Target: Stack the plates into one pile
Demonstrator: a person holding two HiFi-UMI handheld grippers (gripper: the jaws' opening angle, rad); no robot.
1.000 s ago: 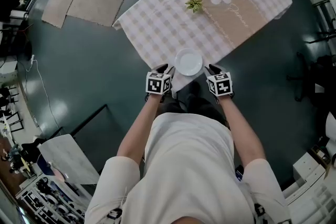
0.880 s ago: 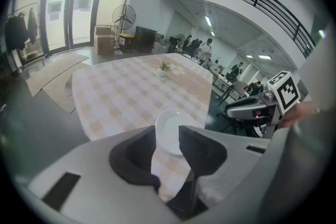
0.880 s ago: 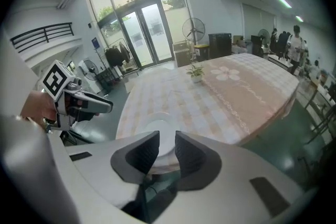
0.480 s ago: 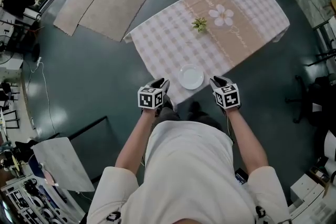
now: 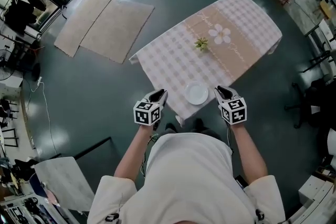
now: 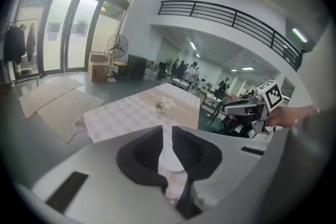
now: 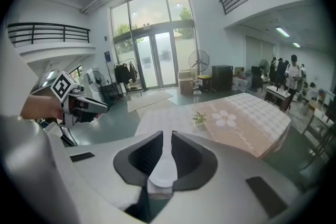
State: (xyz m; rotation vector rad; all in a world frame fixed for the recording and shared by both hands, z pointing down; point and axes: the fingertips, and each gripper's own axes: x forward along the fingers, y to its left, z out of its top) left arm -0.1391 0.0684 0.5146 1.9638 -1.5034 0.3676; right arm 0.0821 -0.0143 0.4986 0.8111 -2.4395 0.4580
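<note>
One pile of plates (image 5: 197, 93) sits at the near edge of the table (image 5: 168, 60); no other plate shows on it, so judge the stacking complete. Your left gripper (image 5: 159, 95) and right gripper (image 5: 222, 93) hang either side of the pile, clear of it. The left jaws have just been closing to a narrow gap with nothing between them; the right jaws stand likewise, empty. The pile's top holds nothing. At mid-table, a small pot (image 5: 201, 48) holds a green plant (image 5: 201, 42).
</note>
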